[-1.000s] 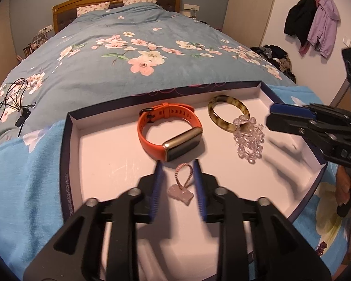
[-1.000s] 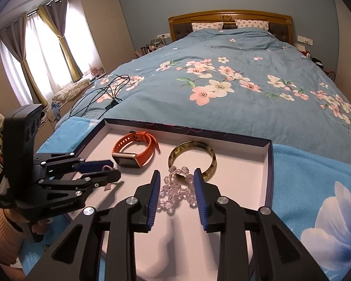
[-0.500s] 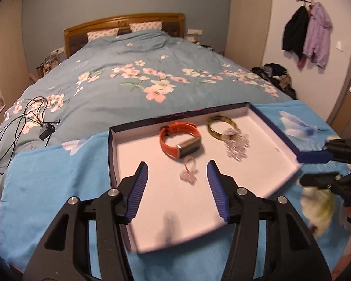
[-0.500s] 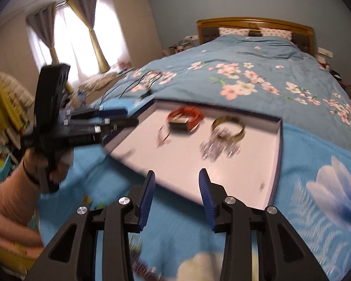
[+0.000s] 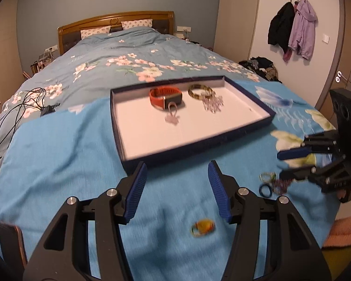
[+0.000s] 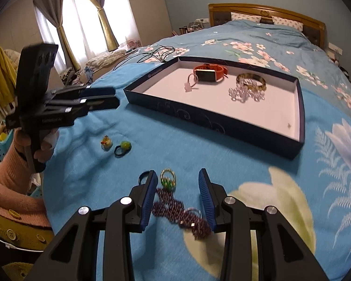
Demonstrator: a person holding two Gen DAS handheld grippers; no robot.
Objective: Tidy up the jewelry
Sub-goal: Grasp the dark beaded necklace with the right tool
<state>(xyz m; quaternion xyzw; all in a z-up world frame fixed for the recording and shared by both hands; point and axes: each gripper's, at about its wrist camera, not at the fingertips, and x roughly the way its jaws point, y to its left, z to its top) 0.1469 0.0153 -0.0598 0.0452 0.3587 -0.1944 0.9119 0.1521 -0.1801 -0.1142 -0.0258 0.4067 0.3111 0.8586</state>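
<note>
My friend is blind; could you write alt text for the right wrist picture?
Two blue-padded fingers hang open over a dark purple bead strand on a blue floral bedspread. Beyond lies a navy tray holding an orange smartwatch and bracelets.

Black angular left gripper point(image 5: 177, 188) and right gripper point(image 6: 177, 196), ribbed blue pads point(image 5: 136, 190), silver round screws point(image 6: 125, 201), pink knit sleeve point(image 6: 10, 182), mustard garment with yellow buttons point(image 6: 11, 234)
</note>
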